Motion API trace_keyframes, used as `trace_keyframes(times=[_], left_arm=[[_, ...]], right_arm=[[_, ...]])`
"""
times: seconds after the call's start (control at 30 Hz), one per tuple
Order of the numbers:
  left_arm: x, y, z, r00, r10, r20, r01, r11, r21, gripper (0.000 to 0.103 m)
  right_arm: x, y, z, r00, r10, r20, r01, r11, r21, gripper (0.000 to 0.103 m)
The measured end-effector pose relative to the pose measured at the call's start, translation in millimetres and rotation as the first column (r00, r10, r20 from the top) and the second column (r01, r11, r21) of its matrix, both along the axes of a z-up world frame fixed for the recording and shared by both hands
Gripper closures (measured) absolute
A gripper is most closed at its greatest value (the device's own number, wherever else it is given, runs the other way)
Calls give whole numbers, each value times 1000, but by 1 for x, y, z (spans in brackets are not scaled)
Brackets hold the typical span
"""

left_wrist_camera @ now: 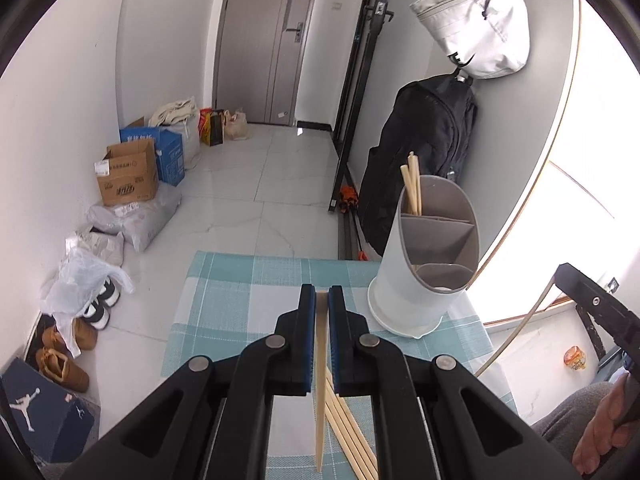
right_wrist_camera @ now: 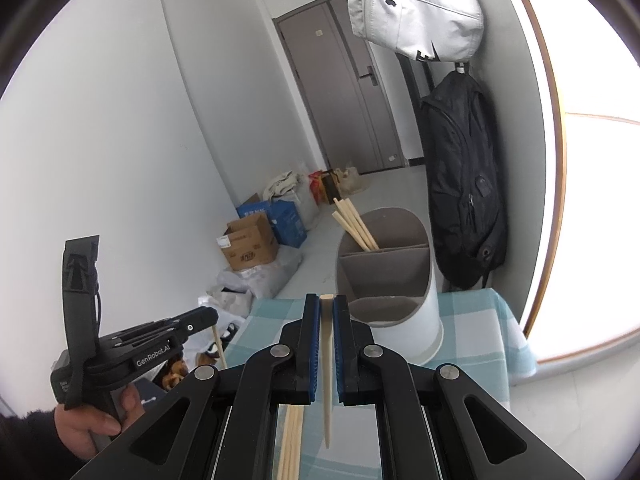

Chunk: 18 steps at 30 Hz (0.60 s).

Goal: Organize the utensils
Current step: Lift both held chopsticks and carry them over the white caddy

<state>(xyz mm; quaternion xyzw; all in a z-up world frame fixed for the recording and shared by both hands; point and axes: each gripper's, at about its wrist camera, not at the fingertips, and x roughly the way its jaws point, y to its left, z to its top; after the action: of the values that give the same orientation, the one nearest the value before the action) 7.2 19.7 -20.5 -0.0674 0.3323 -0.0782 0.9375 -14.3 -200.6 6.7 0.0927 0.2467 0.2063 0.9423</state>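
The left gripper [left_wrist_camera: 321, 294] pinches a wooden chopstick [left_wrist_camera: 320, 380] lengthwise between its pads, thin tip hanging toward the camera. The right gripper [right_wrist_camera: 327, 302] pinches a paler chopstick [right_wrist_camera: 327, 372] the same way. Loose chopsticks [left_wrist_camera: 352, 436] lie on the checked tabletop [left_wrist_camera: 240, 300]. The divided holder [left_wrist_camera: 424, 264] stands just ahead, with chopsticks upright in its far compartment. Only the right view shows the hand [right_wrist_camera: 94, 424] gripping the left tool.

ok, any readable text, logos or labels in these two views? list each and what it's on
"GenRobot.AI": side of the left tool, right wrist view.
Jumping-figure logo, no words: dark blue shoebox.
Print on the brown cardboard box and blue box: too blurred to read.
Black mark on the white bag: unreadable.
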Motion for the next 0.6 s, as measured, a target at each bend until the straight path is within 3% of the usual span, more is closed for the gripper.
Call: trace_keyframes(times=[0.6], left_arm=[[-11, -19, 52, 994, -57, 97, 49, 996, 78, 101]], right_arm=[[6, -2, 38, 998, -8, 55, 8, 1000, -5, 97]])
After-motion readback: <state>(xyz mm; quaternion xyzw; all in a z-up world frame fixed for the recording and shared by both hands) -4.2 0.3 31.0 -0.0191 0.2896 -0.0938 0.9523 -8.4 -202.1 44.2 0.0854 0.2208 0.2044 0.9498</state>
